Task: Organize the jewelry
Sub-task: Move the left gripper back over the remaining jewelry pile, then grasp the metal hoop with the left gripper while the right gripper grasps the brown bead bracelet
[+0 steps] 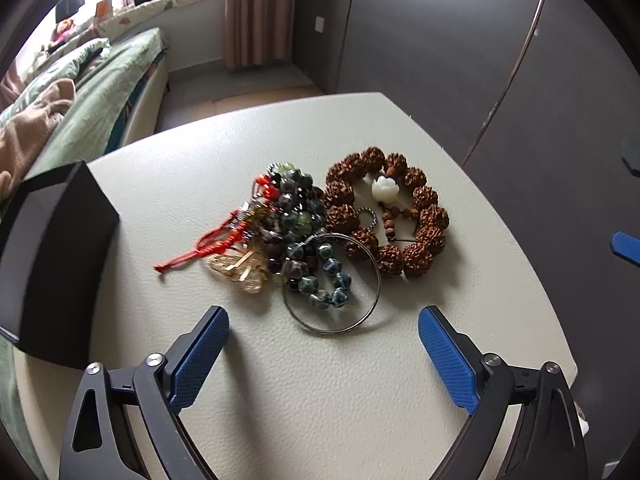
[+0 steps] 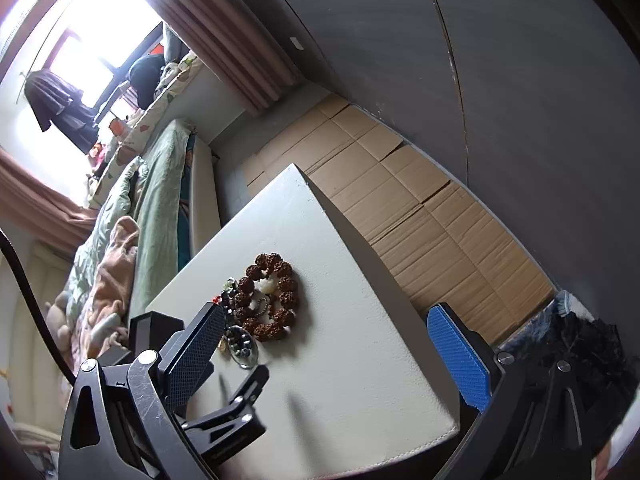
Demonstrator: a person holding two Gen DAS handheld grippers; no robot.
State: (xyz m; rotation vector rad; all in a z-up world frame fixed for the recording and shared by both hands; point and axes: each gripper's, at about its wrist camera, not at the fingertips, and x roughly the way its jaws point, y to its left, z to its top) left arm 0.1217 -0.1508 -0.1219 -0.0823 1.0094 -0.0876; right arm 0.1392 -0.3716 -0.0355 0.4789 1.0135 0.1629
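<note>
Tools wide over a bench of heaped jewelry — nothing gripped.

Left tool hangs above the near edge of the pale bench, its blue pads spread far apart with a slight closing underway and only bare surface between them; the right tool stands wide open too, empty. At the bench's left edge sits a black box, its interior not visible. Mid-bench lies the jewelry: a brown seed-bead bracelet ringed around a white flower bead, touching a tangled pile of dark glass beads. A thin silver bangle rests flat nearest the left tool, and a red cord trails leftward toward the box.
</note>
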